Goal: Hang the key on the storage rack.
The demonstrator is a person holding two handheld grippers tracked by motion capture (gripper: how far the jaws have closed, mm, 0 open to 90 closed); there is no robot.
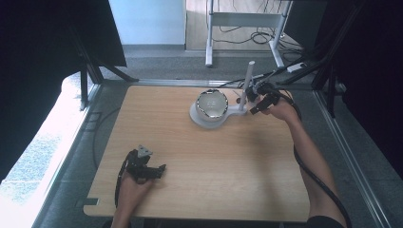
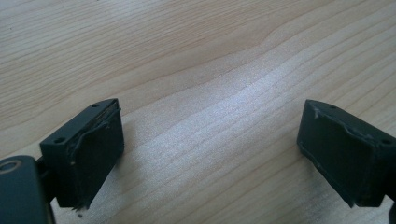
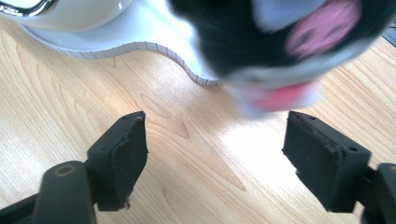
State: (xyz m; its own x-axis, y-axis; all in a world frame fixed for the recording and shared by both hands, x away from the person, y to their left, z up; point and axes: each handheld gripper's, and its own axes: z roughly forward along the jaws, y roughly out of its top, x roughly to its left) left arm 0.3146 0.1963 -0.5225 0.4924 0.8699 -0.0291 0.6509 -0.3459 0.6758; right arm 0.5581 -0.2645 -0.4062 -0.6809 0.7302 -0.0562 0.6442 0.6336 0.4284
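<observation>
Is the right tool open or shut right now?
Open. In the right gripper view the right tool has its jaws wide apart over bare table, with the black plush toy just beyond.

A lab: wooden table inside a black frame, cables on the floor

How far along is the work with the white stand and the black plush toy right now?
Done: nothing visibly; the shiny bowl sits on the white stand's round base beside its upright post. In hand: the right gripper, jaws open, hovers just short of a blurred black plush toy with pink patches. Left: grasping the toy. The left gripper rests open over bare wooden table.
</observation>
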